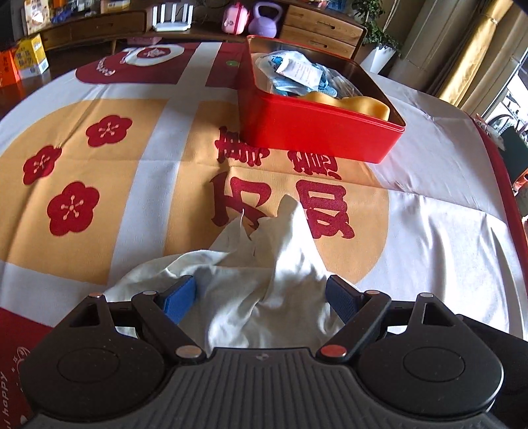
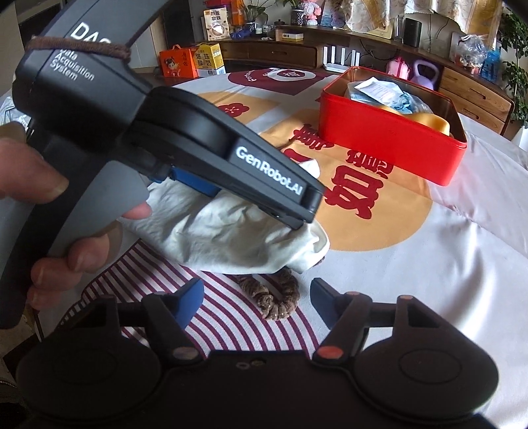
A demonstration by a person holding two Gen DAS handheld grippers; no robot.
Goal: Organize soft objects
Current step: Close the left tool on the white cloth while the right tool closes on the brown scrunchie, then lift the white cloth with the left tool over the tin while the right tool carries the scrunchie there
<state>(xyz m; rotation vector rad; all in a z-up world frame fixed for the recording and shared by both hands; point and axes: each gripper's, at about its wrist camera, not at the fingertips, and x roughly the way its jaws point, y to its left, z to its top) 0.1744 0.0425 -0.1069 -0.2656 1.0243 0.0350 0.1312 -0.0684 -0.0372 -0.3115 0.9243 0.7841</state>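
A crumpled white cloth [image 1: 264,280] lies on the patterned tablecloth. My left gripper [image 1: 260,293] is open, its blue pads on either side of the cloth. The right wrist view shows that gripper body over the same cloth [image 2: 224,237]. A brown fuzzy scrunchie [image 2: 277,297] lies on the cloth's near side, between the fingers of my open right gripper [image 2: 255,297], just ahead of them. A red tin box [image 1: 316,132] farther back holds blue and white packets and a yellow soft thing [image 1: 359,102]; it also shows in the right wrist view [image 2: 389,151].
A wooden sideboard [image 2: 297,49] runs behind the table, with a purple kettlebell [image 1: 265,19], a pink toy and a white router. Orange and yellow cartons [image 2: 191,61] stand at the far left. A person's hand [image 2: 39,211] holds the left gripper's handle.
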